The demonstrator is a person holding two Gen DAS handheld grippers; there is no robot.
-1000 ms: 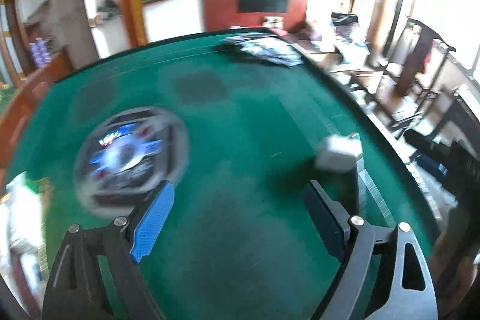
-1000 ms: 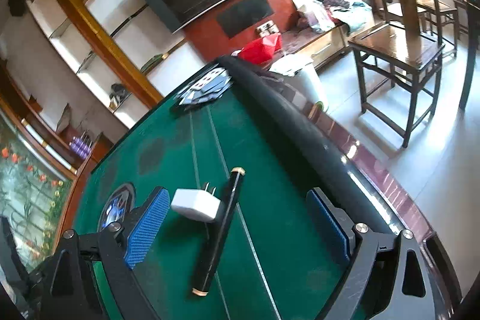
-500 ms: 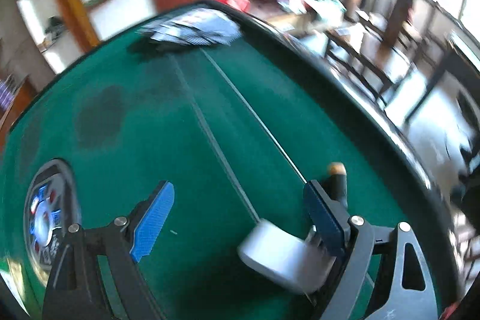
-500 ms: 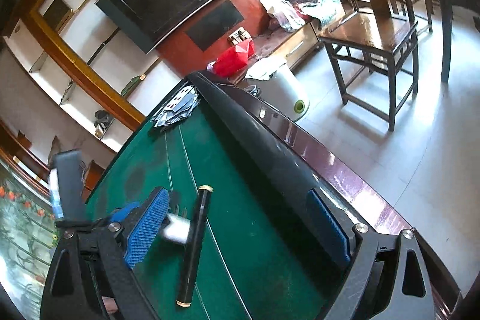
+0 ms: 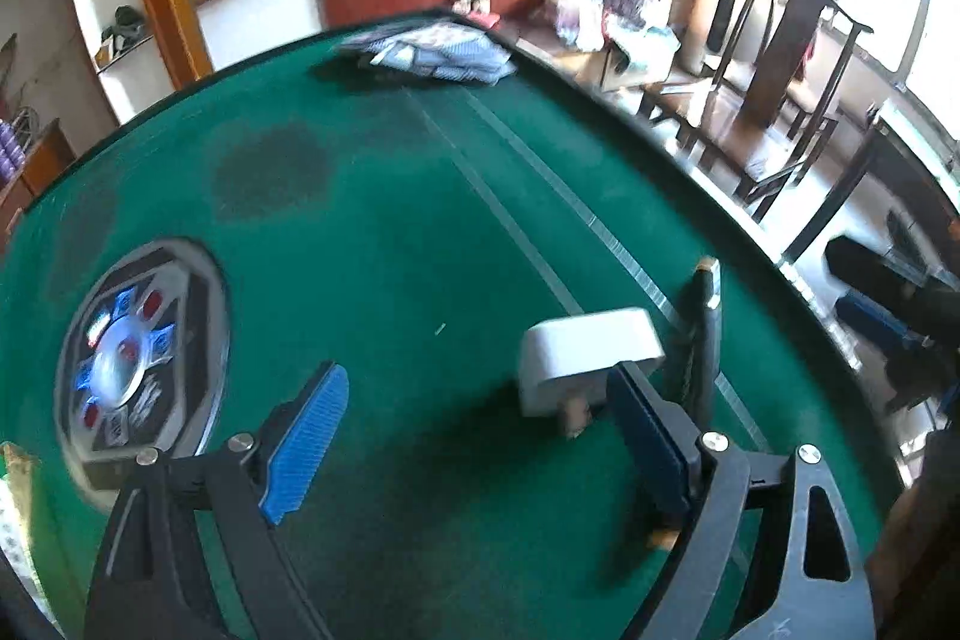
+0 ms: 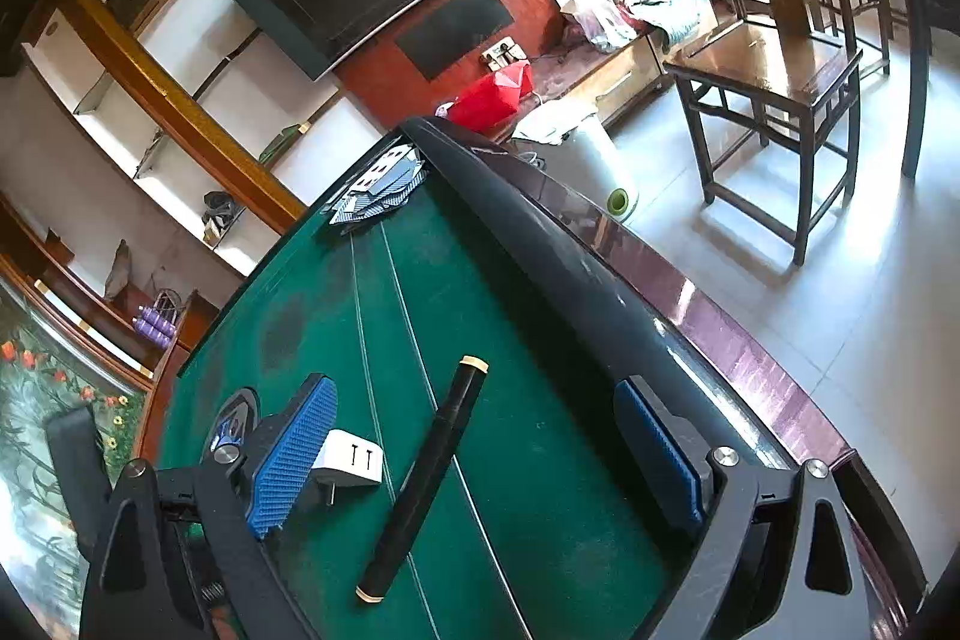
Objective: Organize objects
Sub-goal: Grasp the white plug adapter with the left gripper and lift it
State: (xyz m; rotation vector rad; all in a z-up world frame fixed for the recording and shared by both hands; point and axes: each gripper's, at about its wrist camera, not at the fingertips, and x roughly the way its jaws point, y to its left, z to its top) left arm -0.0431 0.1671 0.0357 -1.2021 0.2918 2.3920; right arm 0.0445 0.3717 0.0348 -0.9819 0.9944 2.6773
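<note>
Left gripper point(image 5: 474, 430) tilts steeply downward, its jaws spread wide with nothing clamped: the bright blue pad point(image 5: 306, 439) stands at the left and the darker pad at the right, each on a black bracket with silver bolts. Right gripper point(image 6: 480, 466) points down at a shallower angle, jaws likewise wide apart, ribbed blue pads point(image 6: 291, 460) facing each other across an open gap. Part of the left gripper's black frame shows at the far left edge of the right wrist view.
</note>
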